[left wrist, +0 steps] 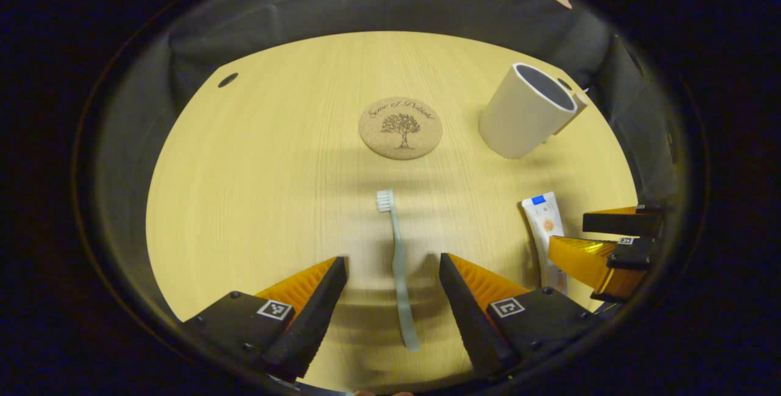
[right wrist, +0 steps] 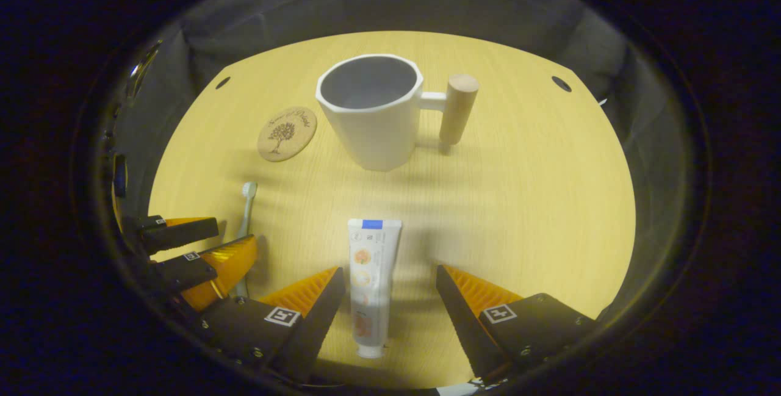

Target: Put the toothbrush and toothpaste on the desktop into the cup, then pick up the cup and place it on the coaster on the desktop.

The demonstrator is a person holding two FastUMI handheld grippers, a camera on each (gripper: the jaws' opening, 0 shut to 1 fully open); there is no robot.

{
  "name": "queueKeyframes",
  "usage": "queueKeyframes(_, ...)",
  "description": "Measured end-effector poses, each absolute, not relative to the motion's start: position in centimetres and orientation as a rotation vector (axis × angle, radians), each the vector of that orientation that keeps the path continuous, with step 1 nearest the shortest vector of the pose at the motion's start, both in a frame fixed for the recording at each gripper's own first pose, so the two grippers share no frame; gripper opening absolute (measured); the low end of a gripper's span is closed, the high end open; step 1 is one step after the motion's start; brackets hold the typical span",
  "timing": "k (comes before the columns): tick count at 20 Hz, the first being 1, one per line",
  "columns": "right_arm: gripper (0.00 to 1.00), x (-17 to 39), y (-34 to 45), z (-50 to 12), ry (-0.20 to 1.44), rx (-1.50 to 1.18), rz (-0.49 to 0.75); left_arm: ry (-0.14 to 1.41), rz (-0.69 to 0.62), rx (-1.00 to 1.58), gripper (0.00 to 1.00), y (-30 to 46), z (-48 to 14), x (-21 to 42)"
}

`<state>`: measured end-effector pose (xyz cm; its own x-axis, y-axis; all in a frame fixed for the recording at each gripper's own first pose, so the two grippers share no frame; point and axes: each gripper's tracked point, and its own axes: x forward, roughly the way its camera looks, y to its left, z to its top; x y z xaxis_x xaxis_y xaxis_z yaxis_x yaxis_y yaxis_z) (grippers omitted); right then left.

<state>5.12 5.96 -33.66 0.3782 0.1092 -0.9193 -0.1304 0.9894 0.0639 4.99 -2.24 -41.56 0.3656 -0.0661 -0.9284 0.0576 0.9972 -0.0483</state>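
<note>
While both tools hang low over the light wood-grain desktop [left wrist: 256,158], neither one grips anything. Left gripper [left wrist: 393,274] has its jaws spread wide, released, straddling the pale green plastic toothbrush [left wrist: 398,255], which lies flat between the fingers without touching them, bristle head pointing away toward the round cork coaster with a tree print [left wrist: 400,127]. Right gripper [right wrist: 390,289] is likewise spread and released, jaws on either side of the white toothpaste tube with a blue band [right wrist: 371,280]; tube lies flat, cap end nearest the camera, close to the left-hand finger, contact unclear. White faceted cup with a wooden peg handle [right wrist: 373,112] stands upright beyond the tube, empty inside, handle sticking out to the right in the right gripper view. Coaster sits bare, just left of the cup, apart from it. In the left gripper view the right gripper shows at the right edge, next to the toothpaste; the cup stands far right there.
</note>
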Motion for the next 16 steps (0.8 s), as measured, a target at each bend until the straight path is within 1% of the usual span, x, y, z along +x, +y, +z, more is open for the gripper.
queueKeyframes(3,0.92,4.8,6.1,-34.5,1.211,-0.047,0.152,1.233,-0.052,0.011,1.00,-1.8,-42.4,4.7)
queueKeyframes(4,0.91,4.6,6.3,-35.0,1.223,-0.049,0.156,1.226,-0.052,0.013,1.00,-1.8,-42.4,4.8)
queueKeyframes(5,0.87,4.6,6.4,-35.3,1.234,-0.059,0.150,1.230,-0.050,0.015,1.00,-1.8,-42.3,4.8)
queueKeyframes(7,0.87,4.2,6.1,-36.0,1.266,-0.080,0.144,1.238,-0.046,0.016,1.00,-1.9,-42.3,4.8)
queueKeyframes(10,0.88,4.3,6.4,-35.9,1.265,-0.070,0.132,1.238,-0.039,0.018,1.00,-1.7,-42.2,4.9)
queueKeyframes(11,0.88,4.4,6.3,-35.9,1.269,-0.069,0.123,1.234,-0.038,0.015,0.91,-1.7,-42.1,4.9)
queueKeyframes(12,0.85,4.2,6.1,-35.9,1.281,-0.066,0.113,1.235,-0.038,0.016,0.91,-1.9,-42.2,4.9)
queueKeyframes(13,0.80,4.1,5.9,-35.6,1.289,-0.063,0.109,1.231,-0.039,0.019,0.91,-2.0,-42.2,5.0)
queueKeyframes(14,0.76,4.2,5.7,-36.0,1.294,-0.062,0.106,1.228,-0.037,0.017,0.88,-2.0,-42.4,5.0)
queueKeyframes(15,0.70,4.3,5.7,-36.0,1.296,-0.053,0.096,1.230,-0.036,0.016,0.72,-2.1,-42.3,5.2)
queueKeyframes(16,0.61,4.0,5.7,-36.2,1.309,-0.043,0.087,1.236,-0.043,0.025,0.70,-2.1,-42.4,5.1)
